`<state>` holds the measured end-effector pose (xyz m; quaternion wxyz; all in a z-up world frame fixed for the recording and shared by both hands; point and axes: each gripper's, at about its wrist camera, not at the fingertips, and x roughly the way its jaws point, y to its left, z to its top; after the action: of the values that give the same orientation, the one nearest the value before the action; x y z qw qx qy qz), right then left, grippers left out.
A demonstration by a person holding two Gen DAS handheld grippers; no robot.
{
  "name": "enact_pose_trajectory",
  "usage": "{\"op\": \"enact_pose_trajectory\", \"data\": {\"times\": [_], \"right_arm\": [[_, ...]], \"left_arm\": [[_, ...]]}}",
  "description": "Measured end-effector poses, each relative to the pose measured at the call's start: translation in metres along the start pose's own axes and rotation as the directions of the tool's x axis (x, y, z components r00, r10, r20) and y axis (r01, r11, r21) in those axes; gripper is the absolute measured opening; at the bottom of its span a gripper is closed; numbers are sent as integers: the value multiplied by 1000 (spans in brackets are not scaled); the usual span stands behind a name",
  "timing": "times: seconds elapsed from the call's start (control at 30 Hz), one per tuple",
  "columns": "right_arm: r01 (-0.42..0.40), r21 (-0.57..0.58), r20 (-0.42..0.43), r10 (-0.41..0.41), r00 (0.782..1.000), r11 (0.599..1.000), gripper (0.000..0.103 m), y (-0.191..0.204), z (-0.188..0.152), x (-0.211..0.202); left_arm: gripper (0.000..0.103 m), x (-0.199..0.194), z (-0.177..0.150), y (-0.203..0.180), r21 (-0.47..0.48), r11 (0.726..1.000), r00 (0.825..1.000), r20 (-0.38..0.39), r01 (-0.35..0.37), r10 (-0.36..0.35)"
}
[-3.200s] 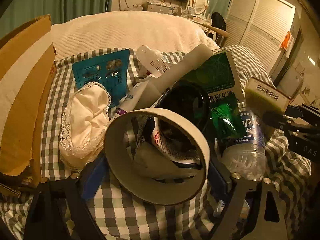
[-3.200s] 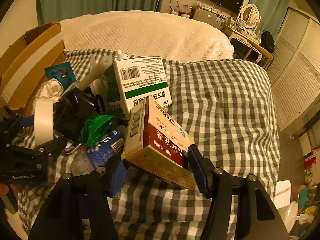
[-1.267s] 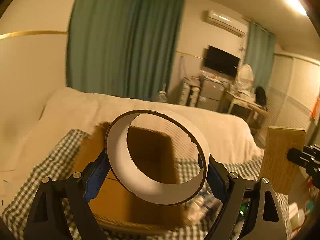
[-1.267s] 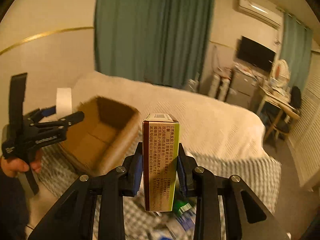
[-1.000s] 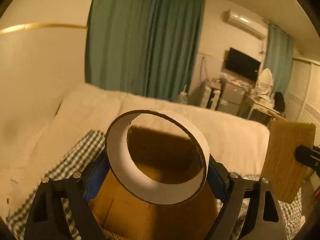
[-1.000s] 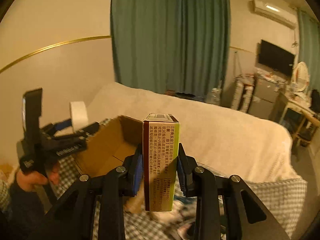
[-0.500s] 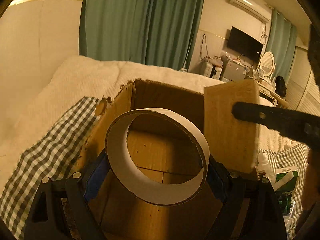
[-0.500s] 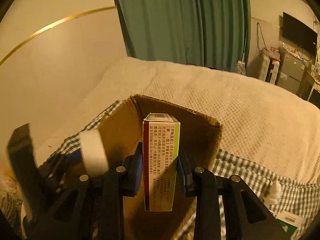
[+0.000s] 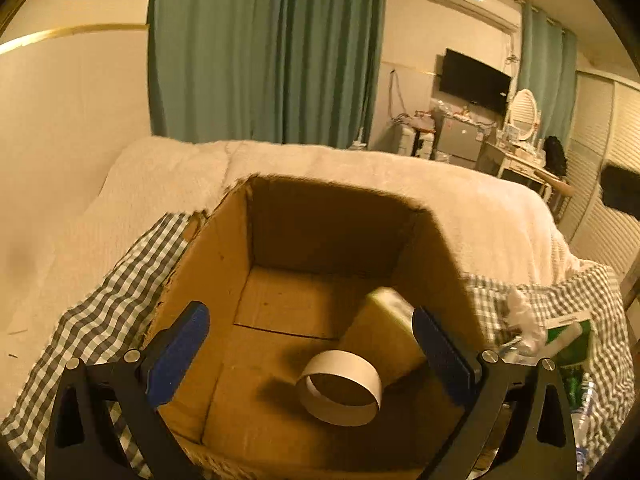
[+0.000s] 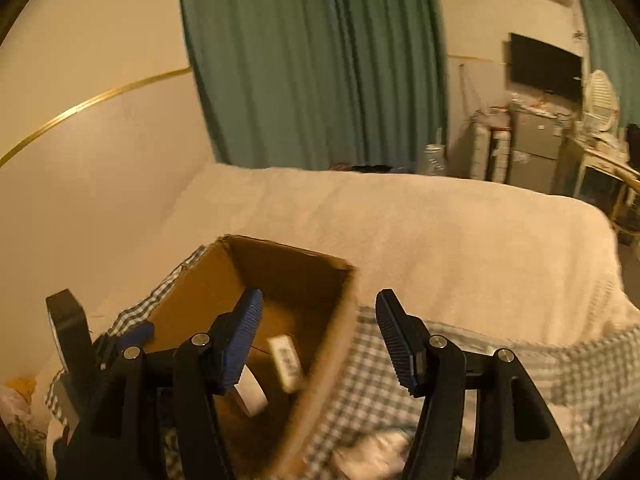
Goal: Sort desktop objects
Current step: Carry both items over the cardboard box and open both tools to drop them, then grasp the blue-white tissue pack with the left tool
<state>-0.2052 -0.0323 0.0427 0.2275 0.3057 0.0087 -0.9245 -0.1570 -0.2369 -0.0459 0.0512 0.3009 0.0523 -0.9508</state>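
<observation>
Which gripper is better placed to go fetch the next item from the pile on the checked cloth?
Probably the right gripper. It is over the cardboard box's right rim, with the checked cloth below it. The left gripper hangs over the box interior. Both jaws are opening, empty.

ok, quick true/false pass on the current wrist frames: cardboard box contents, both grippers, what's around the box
1. The tape roll lies on the floor of the cardboard box. True.
2. The left gripper is clamped on the tape roll. False: its jaws are opening and nothing is between them; the roll lies below.
3. The medicine box is inside the cardboard box, beside the tape roll. True.
4. The right gripper holds the medicine box. False: its jaws are opening with nothing between them.
5. The cardboard box sits on a bare wooden desk. False: it sits on a checked cloth.
</observation>
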Motion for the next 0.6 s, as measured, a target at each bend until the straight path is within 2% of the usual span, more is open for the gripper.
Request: {"op": "enact_pose_trajectory", "data": {"times": [0.17, 0.3, 0.53, 0.6], "right_arm": [[123, -5, 6, -123, 992, 992, 59, -29, -27, -71], [195, -4, -7, -195, 981, 981, 59, -48, -59, -115], [222, 43, -78, -218, 973, 974, 59, -90, -127, -150], [238, 59, -87, -233, 969, 969, 59, -100, -144, -152]], "left_arm": [[103, -31, 0, -29, 25, 999, 999, 0, 37, -37], [103, -58, -8, -64, 13, 993, 993, -20, 118, -118], [103, -74, -65, -138, 43, 973, 966, -140, 225, -217], [103, -73, -86, -162, 59, 962, 950, -185, 267, -252]]}}
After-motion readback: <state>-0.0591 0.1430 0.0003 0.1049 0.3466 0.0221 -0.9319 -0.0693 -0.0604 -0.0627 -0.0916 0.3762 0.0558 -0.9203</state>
